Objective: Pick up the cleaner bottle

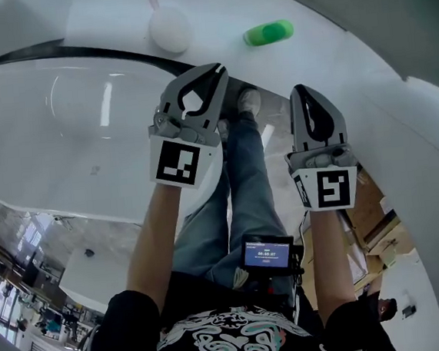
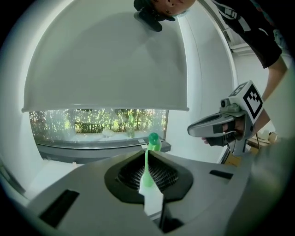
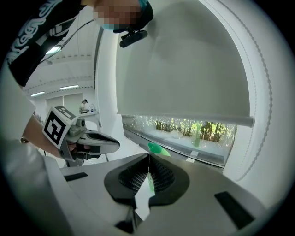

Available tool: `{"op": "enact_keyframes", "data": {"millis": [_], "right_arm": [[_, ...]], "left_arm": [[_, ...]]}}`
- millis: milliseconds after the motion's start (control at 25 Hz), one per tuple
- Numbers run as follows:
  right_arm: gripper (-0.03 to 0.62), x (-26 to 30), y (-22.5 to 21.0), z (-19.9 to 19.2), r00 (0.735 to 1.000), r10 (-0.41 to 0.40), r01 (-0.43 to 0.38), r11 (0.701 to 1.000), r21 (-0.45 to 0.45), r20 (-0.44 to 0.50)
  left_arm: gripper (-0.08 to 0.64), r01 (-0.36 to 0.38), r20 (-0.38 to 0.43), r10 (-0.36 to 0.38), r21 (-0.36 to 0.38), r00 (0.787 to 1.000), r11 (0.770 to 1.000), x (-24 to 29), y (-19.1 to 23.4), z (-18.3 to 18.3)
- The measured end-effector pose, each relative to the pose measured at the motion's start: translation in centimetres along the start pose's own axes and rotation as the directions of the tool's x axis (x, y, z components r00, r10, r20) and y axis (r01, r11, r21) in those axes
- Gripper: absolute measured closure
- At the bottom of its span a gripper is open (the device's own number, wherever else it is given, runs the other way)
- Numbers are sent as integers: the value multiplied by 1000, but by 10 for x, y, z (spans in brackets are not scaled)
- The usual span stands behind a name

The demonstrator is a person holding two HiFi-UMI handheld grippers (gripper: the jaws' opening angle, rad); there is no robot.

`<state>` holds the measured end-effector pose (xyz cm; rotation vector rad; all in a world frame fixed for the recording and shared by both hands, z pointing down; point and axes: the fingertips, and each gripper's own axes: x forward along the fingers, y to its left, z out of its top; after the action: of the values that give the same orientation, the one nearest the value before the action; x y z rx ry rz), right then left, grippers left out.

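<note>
Both hand-held grippers hang in the air in front of a white surface [image 1: 215,9], each with its jaws clenched on nothing. The left hand-held gripper [image 1: 211,75] points up and to the right in the head view. The right hand-held gripper [image 1: 307,97] sits beside it and a little lower, with a clear gap between them.

The bottle [image 1: 268,32], green, lies on its side on the surface beyond both sets of tips, well apart from either. It is closer to the right one's line. A white ball [image 1: 169,27] rests to the bottle's left, with bare surface between the two. A dark curved band [image 1: 115,53] marks an edge just below the ball.

Each gripper view shows the bottle straight ahead over shut jaws, lying before a long window [image 2: 92,122] under a drawn blind [image 2: 106,60]. The way to it is open from both sides.
</note>
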<state>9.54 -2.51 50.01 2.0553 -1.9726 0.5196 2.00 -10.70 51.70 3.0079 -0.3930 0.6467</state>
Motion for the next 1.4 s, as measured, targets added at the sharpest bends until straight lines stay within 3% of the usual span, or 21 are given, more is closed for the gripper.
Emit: {"op": "enact_keyframes", "data": {"millis": [440,840,1240,1400], "right_arm": [[566,23,-25,-16,1000,-23,23,1000,11,-6],[566,31,-43,-15,1000,-28,28,997,71,10],[566,46,-61,-28,999,-52,52,997,59,9],[566,52,-66,-36,998,-60,59,997,57,6]], "left_arm": [[541,87,-42,-84,64,996,994,32,-12,-19],[540,87,-20,-86,58,996,994,58,-17,-18],[538,53,-40,-51,61,998,997,69,-10,-29],[438,58,-50,-57,30,997,998,73,-7,-42]]}}
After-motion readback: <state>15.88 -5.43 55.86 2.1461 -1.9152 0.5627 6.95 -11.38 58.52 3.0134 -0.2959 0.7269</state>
